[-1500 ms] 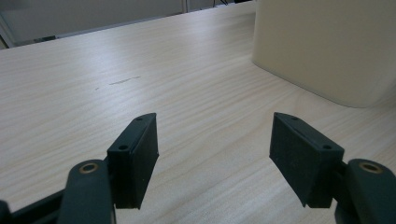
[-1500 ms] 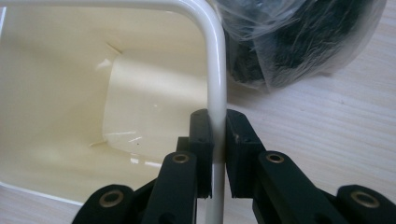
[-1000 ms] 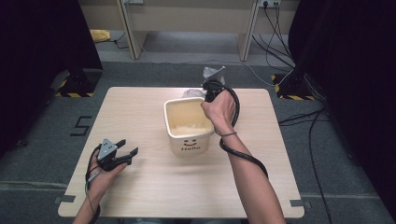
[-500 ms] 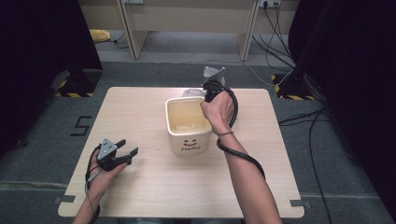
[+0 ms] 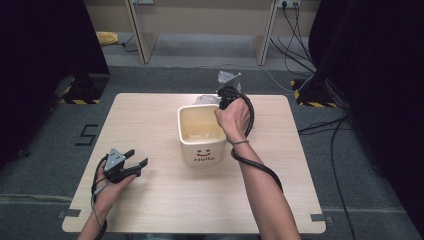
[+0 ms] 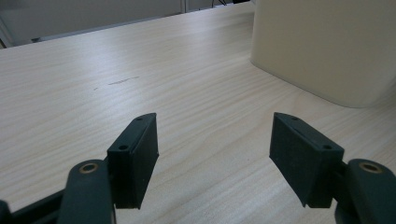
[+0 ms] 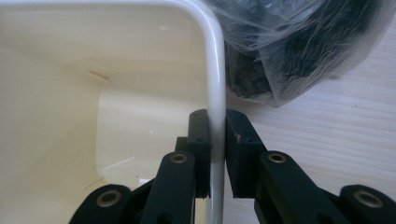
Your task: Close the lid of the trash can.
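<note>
One wall of the bin [image 7: 93, 93] is straddled by the right gripper [image 7: 216, 154], jaws just easing, pads still touching; bag [image 7: 299, 42] just beyond. Release step judged; lift-off next. Left gripper [image 6: 215, 154] gapes empty.

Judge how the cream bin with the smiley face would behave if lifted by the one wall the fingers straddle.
The cream bin looks rigid: its thin wall stays straight between the right gripper fingers. Seemingly empty inside, it is probably light for its size. Lifted by one wall near a corner, it would likely tilt, and the glossy rim might slip.
</note>
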`<state>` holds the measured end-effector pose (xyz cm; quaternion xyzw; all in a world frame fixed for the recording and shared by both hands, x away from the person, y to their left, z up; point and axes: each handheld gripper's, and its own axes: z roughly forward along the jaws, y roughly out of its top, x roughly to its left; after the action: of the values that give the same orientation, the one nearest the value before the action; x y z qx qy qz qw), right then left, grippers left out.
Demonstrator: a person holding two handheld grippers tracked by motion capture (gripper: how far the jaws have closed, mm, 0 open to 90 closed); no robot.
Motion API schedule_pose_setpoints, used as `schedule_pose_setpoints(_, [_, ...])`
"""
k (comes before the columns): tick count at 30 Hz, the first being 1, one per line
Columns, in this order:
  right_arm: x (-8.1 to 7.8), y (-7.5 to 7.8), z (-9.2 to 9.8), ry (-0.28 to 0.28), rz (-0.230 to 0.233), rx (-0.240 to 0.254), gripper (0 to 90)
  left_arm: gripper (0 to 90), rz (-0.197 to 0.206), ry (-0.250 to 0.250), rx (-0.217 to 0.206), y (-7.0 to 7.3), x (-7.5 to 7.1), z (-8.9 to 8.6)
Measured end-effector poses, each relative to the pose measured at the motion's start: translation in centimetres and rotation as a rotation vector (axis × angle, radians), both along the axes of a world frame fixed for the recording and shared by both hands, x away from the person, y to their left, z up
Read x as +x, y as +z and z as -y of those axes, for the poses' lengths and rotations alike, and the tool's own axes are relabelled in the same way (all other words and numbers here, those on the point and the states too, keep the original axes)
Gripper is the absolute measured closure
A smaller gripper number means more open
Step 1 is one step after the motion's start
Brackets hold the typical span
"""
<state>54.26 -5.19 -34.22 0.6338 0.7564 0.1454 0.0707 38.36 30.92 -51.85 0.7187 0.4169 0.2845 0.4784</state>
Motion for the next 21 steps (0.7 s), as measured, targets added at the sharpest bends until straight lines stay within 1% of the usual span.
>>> schedule_pose_setpoints(5, [-0.06,-0.18,-0.08,-0.004,0.010,0.002,75.6,32.0,-0.001,0.000,0.000,0.00,0.00,0.00])
schedule_pose_setpoints(9, [-0.17,-0.14,-0.08,-0.001,0.015,-0.005,73.7,32.0,-0.001,-0.001,0.003,0.01,0.01,0.00])
schedule_pose_setpoints(15, [-0.45,0.09,-0.37,0.013,0.022,-0.006,74.8,32.0,-0.002,-0.002,0.006,0.01,0.01,0.02])
schedule_pose_setpoints(18, [-0.61,0.26,-0.69,0.021,0.038,-0.023,74.1,32.0,-0.001,-0.002,0.006,0.01,-0.01,0.02])
schedule_pose_setpoints(21, [-0.60,0.15,-0.64,0.021,0.033,-0.020,73.2,32.0,-0.001,-0.003,0.006,0.01,-0.01,0.02])
